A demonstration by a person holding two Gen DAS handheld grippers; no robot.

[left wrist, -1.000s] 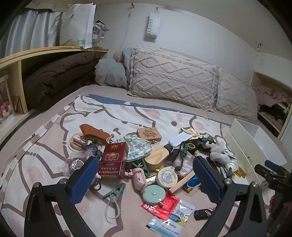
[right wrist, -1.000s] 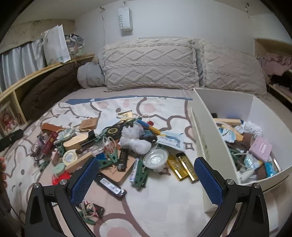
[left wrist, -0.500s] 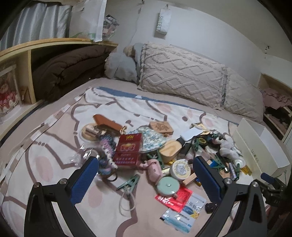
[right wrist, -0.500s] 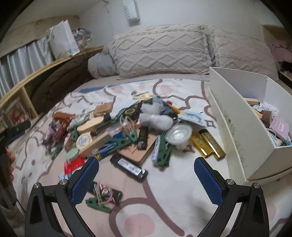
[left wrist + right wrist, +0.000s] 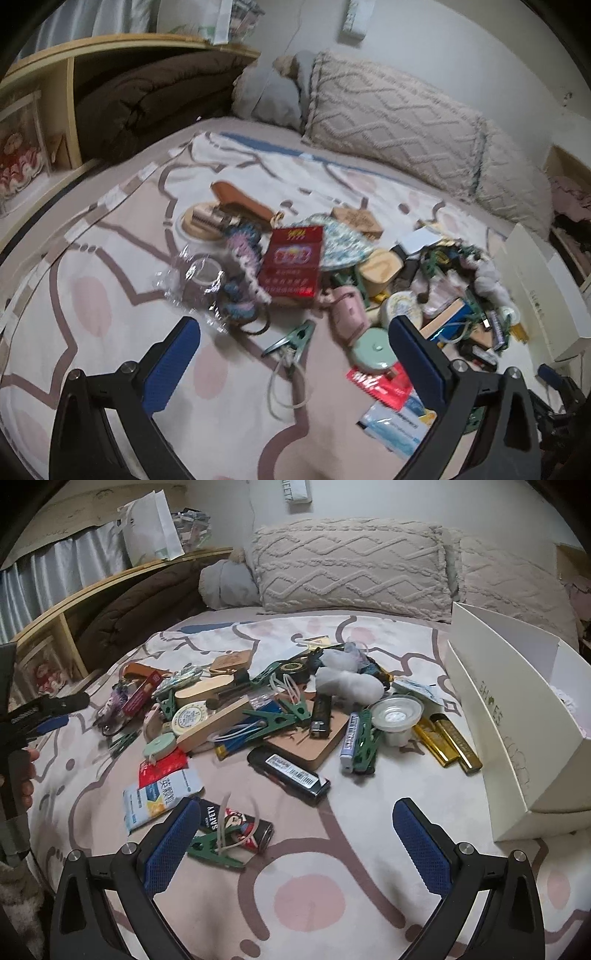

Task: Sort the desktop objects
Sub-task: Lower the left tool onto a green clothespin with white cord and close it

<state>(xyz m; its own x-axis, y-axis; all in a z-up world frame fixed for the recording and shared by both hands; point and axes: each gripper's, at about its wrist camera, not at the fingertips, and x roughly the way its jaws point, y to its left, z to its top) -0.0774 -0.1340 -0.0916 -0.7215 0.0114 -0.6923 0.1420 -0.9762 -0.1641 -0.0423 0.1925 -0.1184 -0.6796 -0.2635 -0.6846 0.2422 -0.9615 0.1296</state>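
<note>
Blue-padded, the left gripper (image 5: 293,345) is spread wide with nothing between its fingers; a green clothespin (image 5: 291,338) lies in the gap, and a red cigarette box (image 5: 291,266) sits just beyond. Likewise spread and holding nothing, the right gripper (image 5: 291,825) has a black lighter (image 5: 289,770) just ahead and a white shoebox (image 5: 517,738) to its right.
</note>
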